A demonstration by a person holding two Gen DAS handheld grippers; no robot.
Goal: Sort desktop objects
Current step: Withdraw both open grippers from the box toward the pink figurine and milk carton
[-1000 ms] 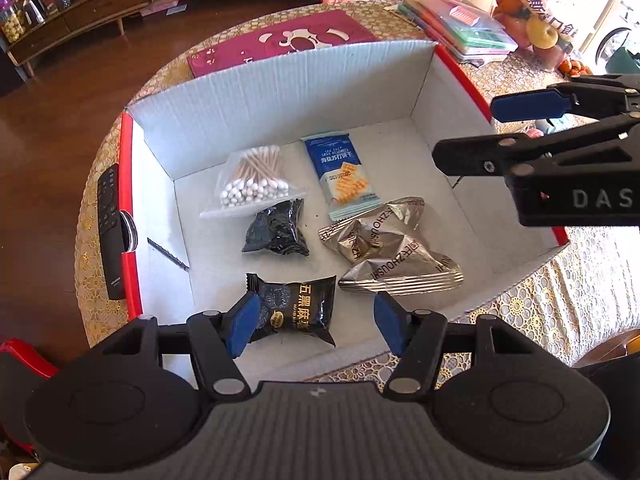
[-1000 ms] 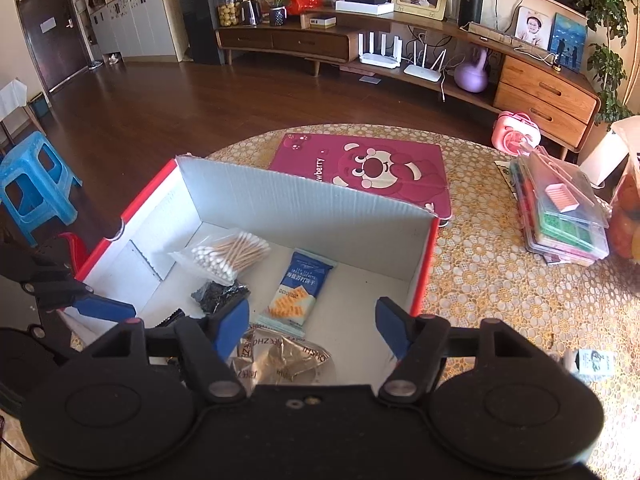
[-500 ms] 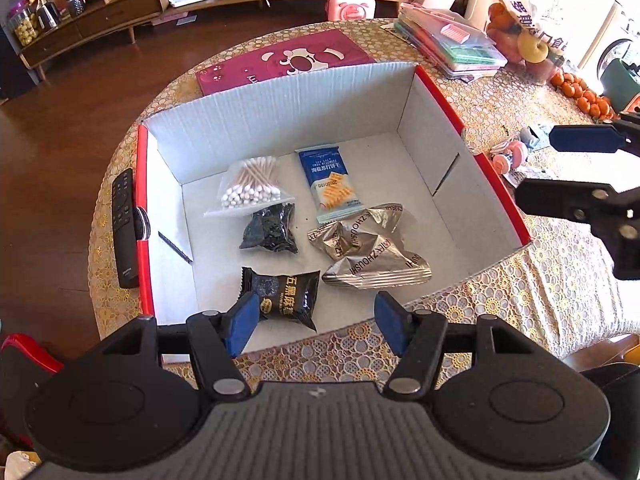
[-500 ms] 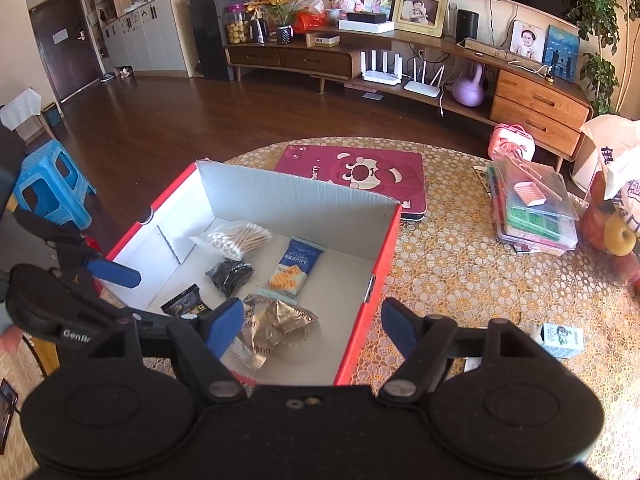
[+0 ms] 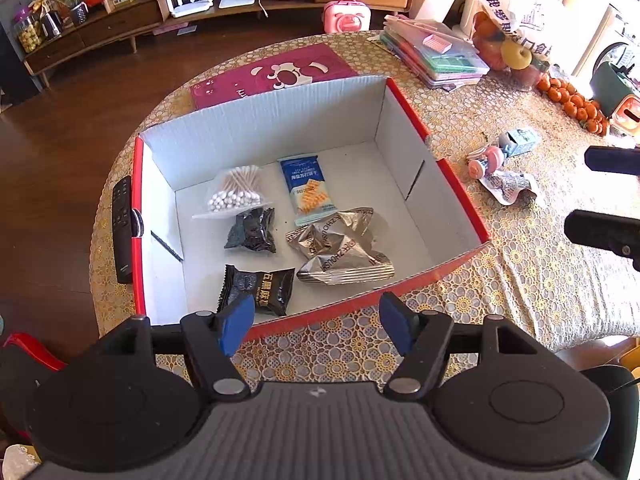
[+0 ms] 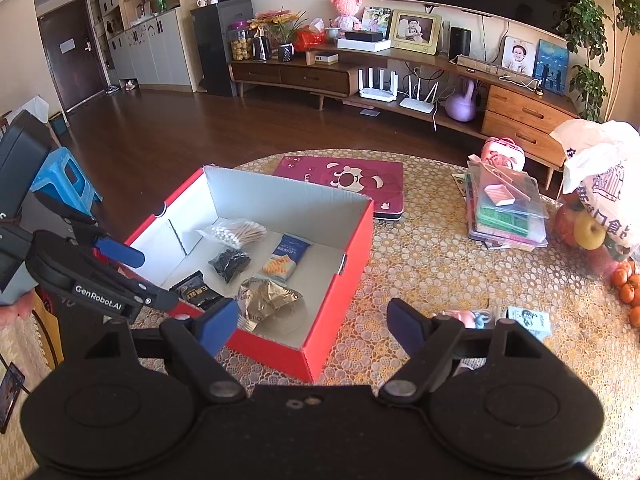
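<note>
Left gripper [image 5: 317,322] held with blue fingers [image 5: 236,322] spread wide, nothing between them, above the near edge of the red box [image 5: 460,176]. Just beyond the left-hand finger, inside the box: black snack packet [image 5: 258,292]. Further ahead between the fingers: crumpled silver bag [image 5: 342,248], and past it the blue cracker packet [image 5: 306,190]. To the left of these, small dark packet [image 5: 252,230] and, behind it, clear bag of cotton swabs [image 5: 236,192]. Outside the box, against its left wall: black remote control [image 5: 122,228]. Far to the right of the fingers, on the lace tablecloth [image 5: 520,264]: pink toy [image 5: 486,162], small light blue box [image 5: 520,140] and crumpled wrapper [image 5: 508,186], all near each other.

Right gripper [image 6: 314,322] also opened wide and empty, hovering over the tablecloth at the near right corner of the box. Silver bag seen just past its left-hand finger [image 6: 218,324]. Just beyond the right-hand finger: pink toy and light blue box on the cloth. Further out behind the box: pink bear-print case [image 6: 348,182]; to the right of it, stack of plastic cases [image 6: 506,212].
</note>
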